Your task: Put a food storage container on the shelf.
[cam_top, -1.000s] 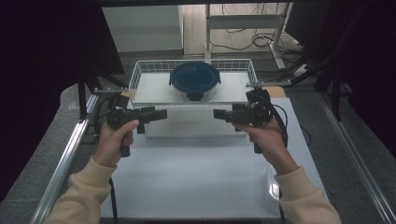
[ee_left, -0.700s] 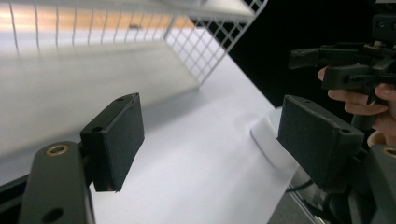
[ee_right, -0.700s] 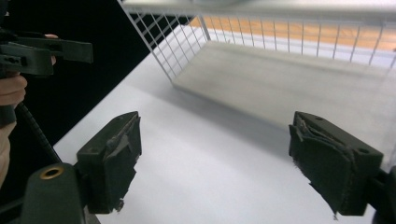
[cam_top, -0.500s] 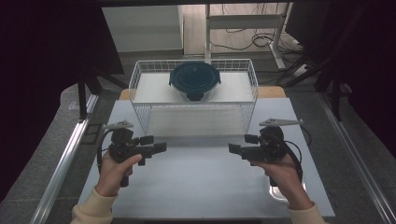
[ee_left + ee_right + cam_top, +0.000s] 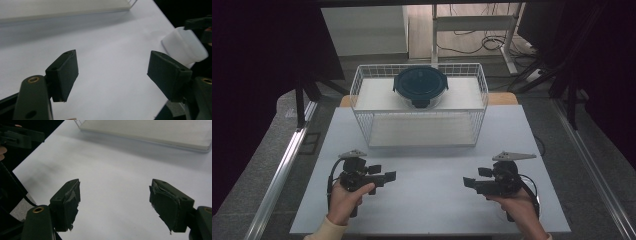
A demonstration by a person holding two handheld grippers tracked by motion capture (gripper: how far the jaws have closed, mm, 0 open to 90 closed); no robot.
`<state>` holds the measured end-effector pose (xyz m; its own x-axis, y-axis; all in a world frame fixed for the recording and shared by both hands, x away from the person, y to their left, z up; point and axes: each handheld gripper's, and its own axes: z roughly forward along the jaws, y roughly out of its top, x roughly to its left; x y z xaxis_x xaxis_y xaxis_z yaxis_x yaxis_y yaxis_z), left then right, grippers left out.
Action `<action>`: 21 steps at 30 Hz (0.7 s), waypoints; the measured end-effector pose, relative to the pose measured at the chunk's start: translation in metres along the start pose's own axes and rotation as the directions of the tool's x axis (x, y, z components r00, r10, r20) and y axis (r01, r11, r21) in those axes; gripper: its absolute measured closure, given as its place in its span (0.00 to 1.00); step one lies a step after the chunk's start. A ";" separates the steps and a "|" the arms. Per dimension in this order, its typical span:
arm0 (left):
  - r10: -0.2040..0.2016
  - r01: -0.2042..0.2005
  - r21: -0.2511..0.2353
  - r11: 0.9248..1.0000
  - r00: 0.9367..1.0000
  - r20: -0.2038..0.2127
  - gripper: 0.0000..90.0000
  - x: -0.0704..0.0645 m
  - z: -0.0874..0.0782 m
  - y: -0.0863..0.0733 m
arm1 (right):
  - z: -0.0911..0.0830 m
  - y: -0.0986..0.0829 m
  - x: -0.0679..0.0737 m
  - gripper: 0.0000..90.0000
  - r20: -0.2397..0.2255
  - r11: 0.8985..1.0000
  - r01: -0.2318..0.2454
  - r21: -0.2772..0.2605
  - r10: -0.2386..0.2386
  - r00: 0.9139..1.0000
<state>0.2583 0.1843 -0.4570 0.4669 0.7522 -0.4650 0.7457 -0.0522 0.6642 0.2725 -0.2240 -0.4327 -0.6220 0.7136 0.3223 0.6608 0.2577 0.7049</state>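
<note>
Container (image 5: 420,86) sits in the wire basket (image 5: 362,112), well beyond both wide-open, empty grippers.

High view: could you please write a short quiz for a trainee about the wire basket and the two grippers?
1. True or false: the lidded container sits inside the wire basket.
2. The left hand-held gripper is: A) open and empty, B) shut on the lid.
3. Which way do both jaw pairs point?

Key:
1. True.
2. A; the right hand-held gripper too.
3. Inward, toward each other, over the white table.
</note>
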 end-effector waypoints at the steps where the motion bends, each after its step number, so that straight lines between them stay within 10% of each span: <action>1: -0.004 0.004 0.005 1.000 1.000 -0.003 0.27 0.001 0.002 -0.002 | 0.000 0.000 0.000 0.27 0.000 1.000 0.000 0.000 0.000 1.000; 21: 0.015 -0.015 -0.001 1.000 1.000 -0.016 0.30 0.006 0.005 -0.007 | 0.005 -0.003 -0.005 0.31 0.008 0.999 0.035 0.011 -0.035 0.999</action>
<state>0.2583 0.1862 -0.4676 0.4707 0.7617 -0.4453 0.7377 -0.0630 0.6722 0.2758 -0.2249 -0.4395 -0.6412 0.7096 0.2923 0.6436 0.2897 0.7084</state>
